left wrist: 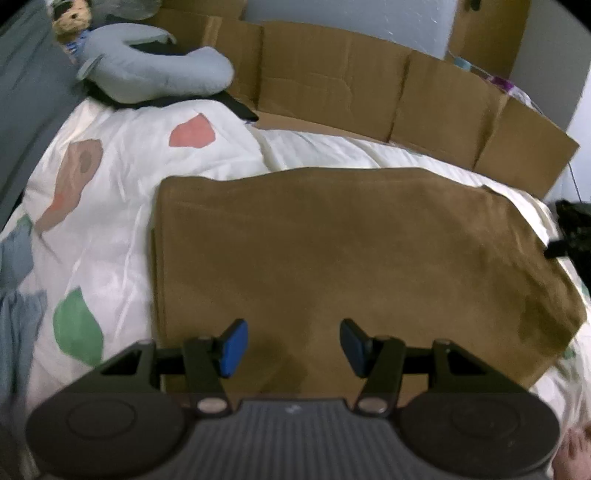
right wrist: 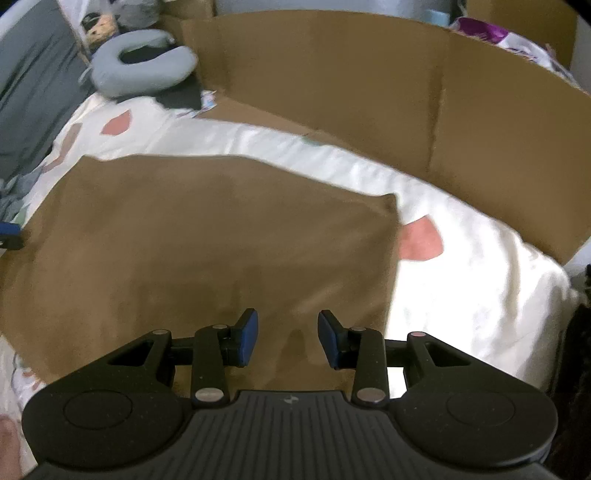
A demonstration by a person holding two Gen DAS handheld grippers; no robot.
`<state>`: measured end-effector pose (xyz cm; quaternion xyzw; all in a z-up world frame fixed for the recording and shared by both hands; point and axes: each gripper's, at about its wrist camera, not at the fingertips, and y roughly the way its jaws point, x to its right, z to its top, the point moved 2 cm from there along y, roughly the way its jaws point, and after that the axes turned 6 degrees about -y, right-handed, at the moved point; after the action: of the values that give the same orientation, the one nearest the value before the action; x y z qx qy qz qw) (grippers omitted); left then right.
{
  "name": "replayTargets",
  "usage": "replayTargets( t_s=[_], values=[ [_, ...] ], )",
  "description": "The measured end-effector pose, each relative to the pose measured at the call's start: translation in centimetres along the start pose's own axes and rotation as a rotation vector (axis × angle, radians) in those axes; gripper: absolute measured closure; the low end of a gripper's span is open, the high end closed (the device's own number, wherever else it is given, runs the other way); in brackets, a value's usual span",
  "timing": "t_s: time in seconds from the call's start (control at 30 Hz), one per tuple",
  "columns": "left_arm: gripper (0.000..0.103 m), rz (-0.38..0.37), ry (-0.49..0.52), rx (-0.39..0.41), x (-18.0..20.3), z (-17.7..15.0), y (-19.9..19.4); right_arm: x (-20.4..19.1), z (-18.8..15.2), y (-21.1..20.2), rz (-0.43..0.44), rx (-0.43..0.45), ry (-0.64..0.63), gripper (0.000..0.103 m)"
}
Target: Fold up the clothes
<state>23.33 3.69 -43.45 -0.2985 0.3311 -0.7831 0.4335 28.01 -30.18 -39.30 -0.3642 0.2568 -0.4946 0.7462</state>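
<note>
left wrist view looks down on a brown garment (left wrist: 343, 254) spread flat in a rough rectangle on a white quilt (left wrist: 122, 192) with red, green and blue patches. left gripper (left wrist: 293, 345) hangs over the near edge of the cloth, its blue pads (left wrist: 232, 347) standing apart with nothing between them, only brown fabric below. a grey neck pillow (left wrist: 147, 79) and a small plush toy (left wrist: 72, 18) lie at the far left of the bed, and a folded cardboard wall (left wrist: 369, 96) runs along the far side.

from the right wrist view, the right gripper (right wrist: 288, 341) hovers above the garment's near right part, close to its right edge, with the jaws parted and empty. the quilt lies bare beyond that edge, and the cardboard wall curves behind it.
</note>
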Motion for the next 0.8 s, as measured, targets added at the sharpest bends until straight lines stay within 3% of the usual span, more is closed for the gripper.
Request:
replayTargets(
  t_s=[0.23,0.4,0.6,0.8],
  values=[
    [0.047,-0.007,0.016,-0.039,1.5,-2.6,0.4,-2.6,-2.4,0.3,-0.004,-0.036,-0.083,0.061],
    [0.053,0.016,0.045,-0.093,0.0,-4.4,0.4,-0.7,-4.0,0.9,-0.015,-0.072,-0.063,0.063],
    [0.057,0.059,0.046,-0.113,-2.4,-5.4,-0.7,1.2,-5.0,0.7,-0.052,-0.079,-0.039,0.063],
    [0.068,0.096,0.046,-0.121,-4.0,-6.2,-1.8,1.9,-5.9,-0.2,-0.063,-0.085,-0.033,0.064]
  ],
)
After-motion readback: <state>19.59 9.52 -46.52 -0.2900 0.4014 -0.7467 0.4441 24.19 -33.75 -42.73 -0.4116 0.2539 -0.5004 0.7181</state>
